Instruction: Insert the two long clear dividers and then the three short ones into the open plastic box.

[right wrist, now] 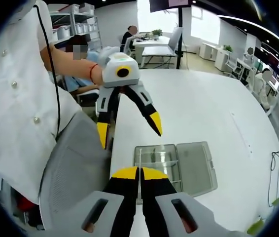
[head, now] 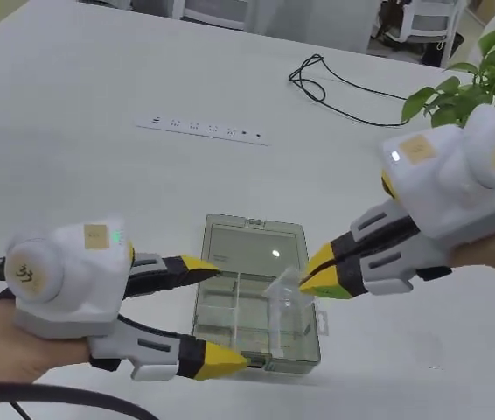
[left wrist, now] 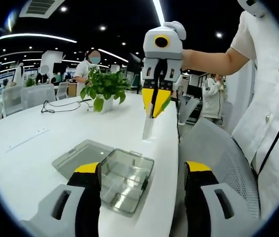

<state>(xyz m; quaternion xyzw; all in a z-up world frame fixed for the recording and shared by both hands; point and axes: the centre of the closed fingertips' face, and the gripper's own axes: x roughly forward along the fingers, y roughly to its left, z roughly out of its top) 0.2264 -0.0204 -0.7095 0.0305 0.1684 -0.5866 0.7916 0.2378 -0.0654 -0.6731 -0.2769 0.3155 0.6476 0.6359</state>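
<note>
The clear plastic box [head: 304, 348] lies open near the table's front edge, its lid [head: 252, 241] folded back flat. Clear dividers stand inside it in a cross. My right gripper [head: 310, 274] is shut on a small clear divider [head: 288, 292], which hangs tilted over the box's right half. In the left gripper view that divider [left wrist: 148, 129] points down from the right gripper [left wrist: 155, 109] above the box [left wrist: 127, 178]. My left gripper [head: 217, 311] is open, with its fingers on either side of the box's left end. The right gripper view has the left gripper [right wrist: 129, 129] open above the box [right wrist: 155, 163].
A white power strip [head: 202, 129] lies across the middle of the table. A black cable [head: 335, 87] curls at the far right beside a green plant [head: 484, 79]. A grey mesh chair [right wrist: 75, 173] stands at the table's near edge. People sit in the background.
</note>
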